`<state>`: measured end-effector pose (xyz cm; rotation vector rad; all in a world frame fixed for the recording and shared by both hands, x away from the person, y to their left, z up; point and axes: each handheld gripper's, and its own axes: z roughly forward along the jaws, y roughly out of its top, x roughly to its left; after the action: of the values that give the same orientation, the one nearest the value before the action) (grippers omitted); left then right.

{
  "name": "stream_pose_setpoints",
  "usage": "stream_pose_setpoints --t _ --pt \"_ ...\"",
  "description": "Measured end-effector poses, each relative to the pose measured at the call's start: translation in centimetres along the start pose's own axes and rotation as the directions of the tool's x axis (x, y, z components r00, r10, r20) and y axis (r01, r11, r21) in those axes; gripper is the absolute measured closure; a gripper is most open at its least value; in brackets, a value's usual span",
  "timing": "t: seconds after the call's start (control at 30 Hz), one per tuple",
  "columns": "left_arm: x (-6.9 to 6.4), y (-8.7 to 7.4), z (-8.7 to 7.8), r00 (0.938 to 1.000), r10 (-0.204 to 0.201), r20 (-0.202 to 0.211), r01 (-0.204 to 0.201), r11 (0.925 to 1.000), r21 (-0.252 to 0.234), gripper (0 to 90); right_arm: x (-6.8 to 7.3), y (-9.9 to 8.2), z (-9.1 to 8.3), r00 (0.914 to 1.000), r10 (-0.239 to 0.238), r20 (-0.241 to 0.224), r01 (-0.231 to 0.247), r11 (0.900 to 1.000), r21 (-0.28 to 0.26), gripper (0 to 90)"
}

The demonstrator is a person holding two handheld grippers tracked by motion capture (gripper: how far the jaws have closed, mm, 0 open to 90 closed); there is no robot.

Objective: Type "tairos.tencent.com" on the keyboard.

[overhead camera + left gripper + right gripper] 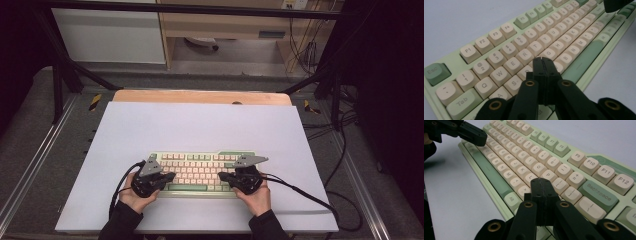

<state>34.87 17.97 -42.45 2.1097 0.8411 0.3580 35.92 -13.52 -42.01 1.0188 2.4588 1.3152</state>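
Note:
A pale green keyboard (200,172) with cream and green keys lies on the white mat near the front edge. My left gripper (170,176) hovers over the keyboard's left end, jaws shut with nothing between them; in the left gripper view its tips (542,60) sit above the D and F keys of the keyboard (499,37). My right gripper (223,176) is over the right end, also shut and empty; in the right gripper view its tips (541,180) hang above the keys near P on the keyboard (554,150). The left gripper (477,138) shows at the far end there.
The white mat (200,125) covers a wooden table (200,96). Black frame bars stand at the back corners, and cables (345,165) trail on the floor to the right. A cable runs from each gripper toward the front.

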Motion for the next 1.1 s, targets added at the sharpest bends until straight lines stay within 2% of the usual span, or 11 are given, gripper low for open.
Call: stream_pose_setpoints --t 0.6,1.1 --pt "-0.5 -0.3 1.0 0.9998 0.021 0.006 -0.021 0.9993 0.030 90.0 -0.1 0.0 -0.1 1.0000 -0.002 -0.003 0.002 1.0000 -0.004 90.0" --pt "-0.1 0.0 -0.2 0.9999 0.013 -0.001 -0.013 0.9999 -0.008 90.0 -0.1 0.0 -0.1 1.0000 -0.001 -0.004 0.001 1.0000 -0.007 90.0"
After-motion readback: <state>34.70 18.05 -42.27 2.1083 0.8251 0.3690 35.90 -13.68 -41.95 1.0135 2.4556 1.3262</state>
